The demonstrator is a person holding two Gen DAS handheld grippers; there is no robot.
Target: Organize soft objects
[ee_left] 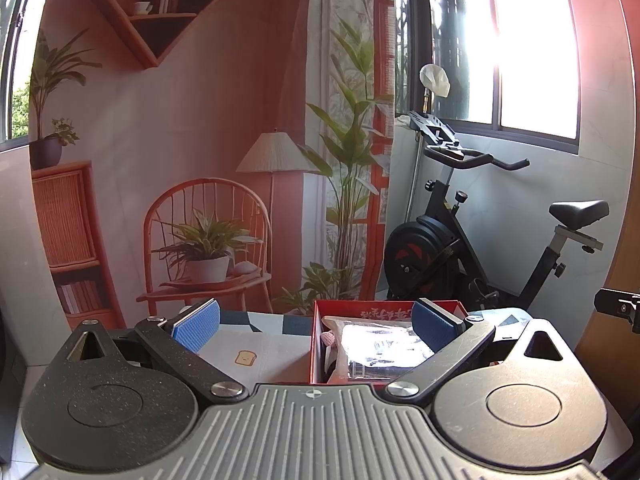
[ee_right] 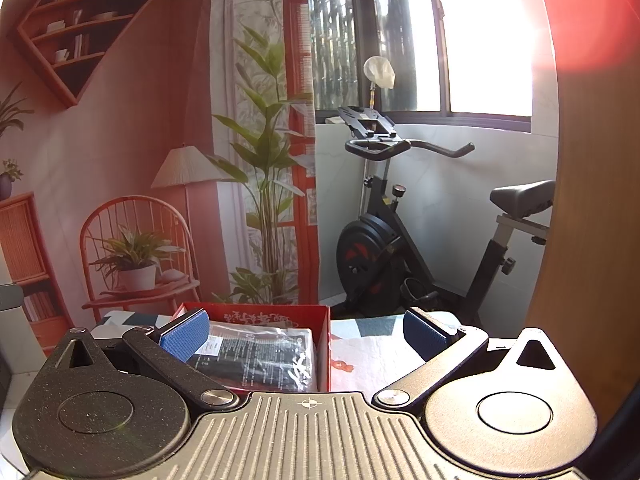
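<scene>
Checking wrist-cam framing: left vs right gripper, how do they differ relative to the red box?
Left gripper sees the red box toward its right finger; right gripper sees it toward its left finger. The plastic-wrapped packet reads glary in the left view, dark with print in the right. Shared: both open, empty, blue pads, held level above the patterned cloth.

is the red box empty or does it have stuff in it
Not empty. The red box is open-topped and holds a clear plastic packet of dark fabric; the left view also shows something pink tucked beside it.
</scene>
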